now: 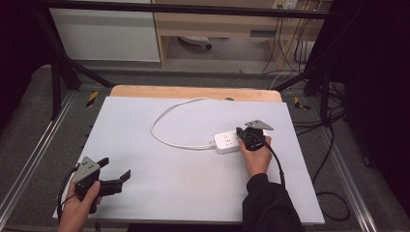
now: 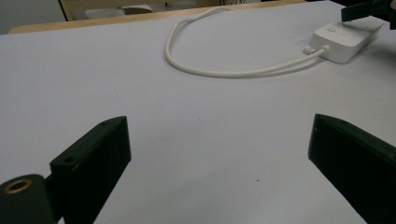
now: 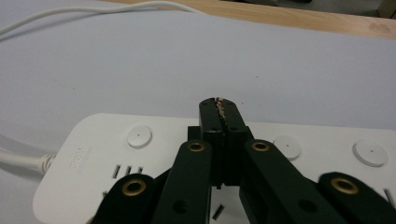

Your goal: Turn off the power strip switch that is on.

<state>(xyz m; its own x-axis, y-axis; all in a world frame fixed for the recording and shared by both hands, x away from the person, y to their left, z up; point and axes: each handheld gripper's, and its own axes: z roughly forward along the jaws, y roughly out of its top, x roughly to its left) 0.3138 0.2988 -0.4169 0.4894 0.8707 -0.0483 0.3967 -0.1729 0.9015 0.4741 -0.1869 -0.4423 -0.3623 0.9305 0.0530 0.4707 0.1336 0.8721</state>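
1. The table [image 1: 159, 193] carries a white sheet with a power strip [image 1: 226, 142] right of centre, nearer the far edge than the near one. Its cord [image 1: 164, 137] loops away to the left and back toward the far edge.

2. The strip lies flat, sockets and round buttons [image 3: 139, 136] facing up. No plug shows in any socket that can be seen, so nothing looks connected yet.

3. The right gripper [image 3: 219, 109] sits directly over the strip, jaws pressed fully together with nothing between them. Its closed tip points down over the strip's top face between two buttons; whether it touches the plastic cannot be told.

4. The left gripper [image 1: 116, 173] rests at the near left corner, well apart from the strip, jaws spread wide and empty. From its own view, the strip [image 2: 341, 39] lies far off at upper right.

5. Judgement: the work looks early or mid-way. The closed tip seems poised to press a button or steady the strip. Any pressing, moving or plugging in appears yet to be done, and the left hand has no part in it so far.
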